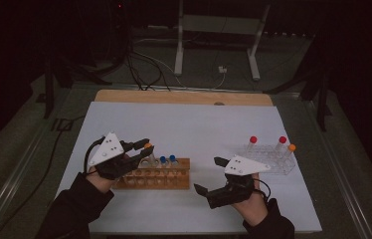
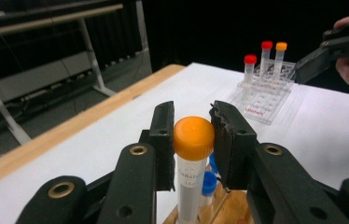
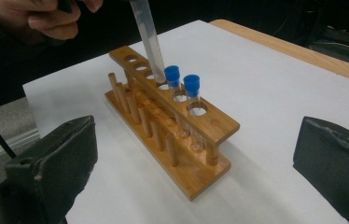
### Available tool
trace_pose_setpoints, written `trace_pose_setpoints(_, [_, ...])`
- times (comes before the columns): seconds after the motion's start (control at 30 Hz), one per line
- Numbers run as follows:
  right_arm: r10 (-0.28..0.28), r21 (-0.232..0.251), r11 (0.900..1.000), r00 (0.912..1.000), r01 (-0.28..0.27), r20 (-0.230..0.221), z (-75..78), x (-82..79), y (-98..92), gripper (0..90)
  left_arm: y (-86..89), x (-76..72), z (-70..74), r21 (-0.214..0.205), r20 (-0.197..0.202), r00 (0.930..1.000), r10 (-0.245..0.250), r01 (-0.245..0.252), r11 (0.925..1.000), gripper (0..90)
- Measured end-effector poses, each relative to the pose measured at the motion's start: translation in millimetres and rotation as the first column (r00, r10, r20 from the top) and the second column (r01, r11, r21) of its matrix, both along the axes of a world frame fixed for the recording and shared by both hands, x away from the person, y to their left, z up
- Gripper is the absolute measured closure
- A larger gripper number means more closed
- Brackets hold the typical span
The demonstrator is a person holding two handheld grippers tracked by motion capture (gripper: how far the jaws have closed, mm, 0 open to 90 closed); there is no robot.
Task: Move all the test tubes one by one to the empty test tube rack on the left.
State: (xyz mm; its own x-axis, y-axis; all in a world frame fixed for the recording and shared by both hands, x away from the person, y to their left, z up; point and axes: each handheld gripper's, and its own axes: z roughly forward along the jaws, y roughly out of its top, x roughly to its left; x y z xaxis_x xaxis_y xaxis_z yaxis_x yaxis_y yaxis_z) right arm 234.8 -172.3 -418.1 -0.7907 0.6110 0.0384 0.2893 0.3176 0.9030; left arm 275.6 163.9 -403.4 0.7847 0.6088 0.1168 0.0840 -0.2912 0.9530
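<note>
Left gripper point(image 2: 192, 140) clamps the orange-capped tube point(image 2: 192, 158) just under its cap. Tube near upright, slightly tilted, its lower end at a hole in the wooden rack point(image 3: 172, 126), left of the two blue-capped tubes point(image 3: 182, 84). Right gripper point(image 1: 214, 175) spread wide, empty, well right of the rack.

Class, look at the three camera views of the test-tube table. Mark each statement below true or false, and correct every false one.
1. The left gripper is shut on the orange-capped tube. True.
2. The right gripper holds a blue-capped tube. False: its jaws stand open with nothing between them.
3. Two blue-capped tubes stand in the wooden rack. True.
4. The clear rack holds four tubes. False: it holds three, two red-capped and one orange-capped.
</note>
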Motion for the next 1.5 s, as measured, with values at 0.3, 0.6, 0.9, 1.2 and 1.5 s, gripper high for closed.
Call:
trace_pose_setpoints(0.3, [0.005,0.004,1.0000,1.0000,-0.005,-0.005,-1.4,0.8,-0.9,0.0,-2.5,10.2,-19.5,0.029,-0.066,0.9978,-0.011,0.013,0.9995,72.0])
trace_pose_setpoints(0.6, [0.005,0.011,0.9999,0.9999,-0.005,-0.012,-1.7,1.3,-1.6,0.0,-8.6,16.0,-37.6,0.076,-0.121,0.9925,-0.018,0.027,0.9968,72.0])
trace_pose_setpoints(0.9, [0.009,0.011,0.9999,0.9999,-0.009,-0.010,-1.2,1.1,-2.0,0.0,-11.9,20.3,-46.1,0.109,-0.154,0.9879,-0.018,0.035,0.9935,71.9])
trace_pose_setpoints(1.2, [0.005,0.015,0.9999,0.9999,-0.005,-0.009,0.1,1.1,-3.1,0.0,-10.4,22.7,-46.7,0.114,-0.175,0.9843,-0.021,0.041,0.9926,71.6])
trace_pose_setpoints(1.5, [-0.001,0.032,0.9995,1.0000,0.001,0.006,4.9,0.9,-8.6,0.0,-6.7,19.7,-41.5,0.082,-0.189,0.9809,-0.046,0.063,0.9947,55.6])
